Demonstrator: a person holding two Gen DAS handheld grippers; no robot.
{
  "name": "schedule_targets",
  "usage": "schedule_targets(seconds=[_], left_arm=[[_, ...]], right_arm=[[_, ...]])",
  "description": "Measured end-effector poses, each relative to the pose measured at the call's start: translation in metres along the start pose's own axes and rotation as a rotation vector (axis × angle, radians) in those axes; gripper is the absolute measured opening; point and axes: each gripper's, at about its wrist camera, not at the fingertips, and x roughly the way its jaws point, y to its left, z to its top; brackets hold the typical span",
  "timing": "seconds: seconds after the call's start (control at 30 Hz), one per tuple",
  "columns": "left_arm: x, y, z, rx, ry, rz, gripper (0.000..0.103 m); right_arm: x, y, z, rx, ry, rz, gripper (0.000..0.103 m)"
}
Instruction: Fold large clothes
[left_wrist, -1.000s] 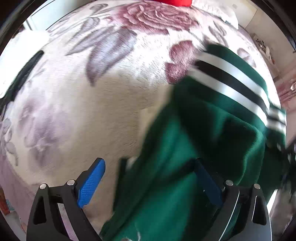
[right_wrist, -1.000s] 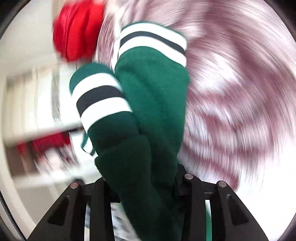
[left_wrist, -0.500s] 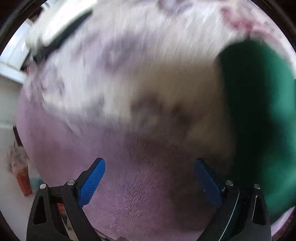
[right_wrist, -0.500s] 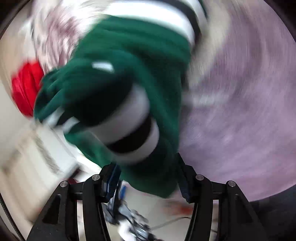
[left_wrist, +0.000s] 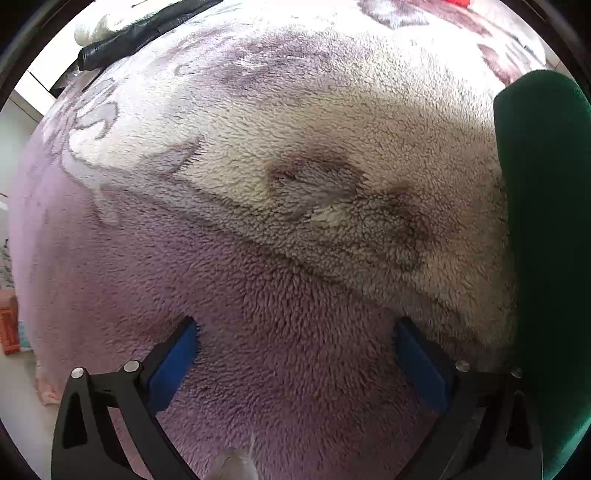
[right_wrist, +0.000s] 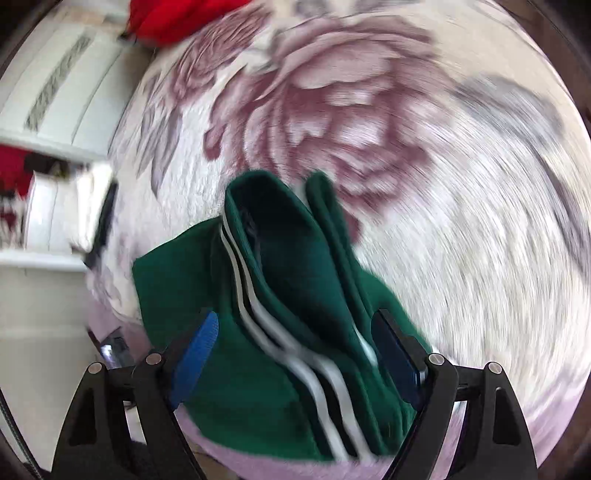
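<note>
Left wrist: left tool (left_wrist: 295, 354) was spread wide and empty above the floral fleece blanket (left_wrist: 258, 184); green sweater (left_wrist: 546, 229) lay off to its right edge, black garment (left_wrist: 140, 37) far beyond. Right wrist, blurred: right tool (right_wrist: 295, 343) was spread, not pinching, with the bunched striped sweater (right_wrist: 280, 295) between its fingers, long axis running away; red item (right_wrist: 173, 18) far back. Right hand was nearer.

Shaggy fleece blanket (left_wrist: 295, 258) (matt, plush)
</note>
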Motion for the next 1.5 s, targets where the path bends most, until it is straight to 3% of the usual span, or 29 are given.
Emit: schedule_targets(seconds=[0.03, 0.07, 0.1, 0.13, 0.23, 0.33, 0.4, 0.43, 0.47, 0.5, 0.6, 0.63, 0.7, 0.73, 0.83, 0.93, 0.97, 1.0, 1.03, 1.17, 1.23, 1.3, 1.37, 1.5], left_arm=[[-0.004, -0.004, 0.004, 0.000, 0.015, 0.019, 0.103], [-0.009, -0.005, 0.005, -0.004, 0.021, 0.027, 0.103], [-0.017, -0.007, 0.008, -0.013, 0.019, 0.019, 0.103], [-0.030, -0.009, 0.010, -0.025, 0.007, 0.010, 0.103], [-0.075, -0.017, 0.021, -0.054, -0.061, -0.076, 0.103], [-0.110, -0.037, 0.030, -0.037, -0.127, -0.150, 0.103], [-0.109, -0.056, 0.041, -0.002, -0.122, -0.161, 0.103], [-0.101, -0.067, 0.044, 0.023, -0.108, -0.148, 0.103], [-0.091, -0.072, 0.044, 0.041, -0.091, -0.125, 0.103], [-0.082, -0.076, 0.044, 0.065, -0.071, -0.052, 0.103], [-0.076, -0.065, 0.046, 0.058, -0.067, -0.048, 0.103], [-0.076, -0.059, 0.045, 0.036, -0.059, -0.060, 0.103], [-0.078, -0.054, 0.040, 0.014, -0.054, -0.049, 0.103], [-0.080, -0.055, 0.034, 0.007, -0.054, -0.040, 0.103], [-0.087, -0.052, 0.018, -0.010, -0.051, -0.023, 0.103], [-0.092, -0.057, 0.009, -0.013, -0.044, -0.022, 0.103], [-0.097, -0.059, 0.005, -0.007, -0.044, -0.024, 0.103], [-0.101, -0.062, 0.001, 0.004, -0.047, -0.027, 0.103], [-0.105, -0.064, -0.002, 0.016, -0.049, -0.024, 0.103], [-0.116, -0.084, -0.013, 0.114, -0.073, 0.009, 0.103], [-0.116, -0.091, -0.014, 0.140, -0.072, 0.011, 0.103], [-0.115, -0.095, -0.014, 0.134, -0.067, -0.012, 0.103], [-0.110, -0.098, -0.011, 0.119, -0.048, -0.028, 0.103], [-0.100, -0.099, -0.003, 0.105, -0.031, -0.010, 0.103]], right_arm=[[0.006, 0.008, 0.006, -0.013, 0.025, 0.015, 0.076], [0.022, 0.017, 0.018, -0.019, 0.049, 0.033, 0.059], [0.035, 0.028, 0.022, -0.020, 0.085, 0.055, 0.016], [0.036, 0.035, 0.026, -0.036, 0.090, 0.047, 0.003], [0.005, 0.069, 0.032, -0.144, -0.047, -0.031, 0.003], [-0.017, 0.059, 0.042, -0.015, -0.127, -0.042, 0.002], [-0.001, 0.032, 0.050, 0.037, -0.095, -0.138, 0.002], [0.017, 0.023, 0.054, 0.060, -0.039, -0.150, 0.003], [0.028, 0.014, 0.053, 0.087, 0.018, -0.121, 0.003], [0.036, 0.005, 0.050, 0.128, 0.079, -0.083, 0.005], [0.019, -0.012, 0.039, 0.169, 0.080, -0.001, 0.028], [0.005, -0.018, 0.031, 0.161, 0.054, 0.006, 0.046], [-0.013, -0.029, 0.011, 0.151, 0.032, 0.010, 0.067], [-0.020, -0.039, -0.005, 0.161, 0.042, 0.013, 0.068], [-0.012, -0.057, -0.043, 0.214, 0.144, 0.053, 0.068], [0.025, -0.077, -0.082, 0.252, 0.269, 0.095, 0.068], [0.029, -0.078, -0.090, 0.249, 0.244, 0.090, 0.067], [0.029, -0.075, -0.096, 0.225, 0.220, 0.066, 0.044], [0.030, -0.071, -0.099, 0.215, 0.218, 0.074, 0.009], [-0.017, -0.061, -0.104, 0.217, 0.085, 0.042, 0.008], [-0.050, -0.071, -0.105, 0.270, 0.016, 0.040, 0.007], [-0.063, -0.082, -0.106, 0.283, -0.016, -0.014, 0.007], [-0.054, -0.099, -0.110, 0.313, 0.000, -0.073, 0.007], [0.010, -0.115, -0.097, 0.287, 0.150, -0.112, 0.009]])
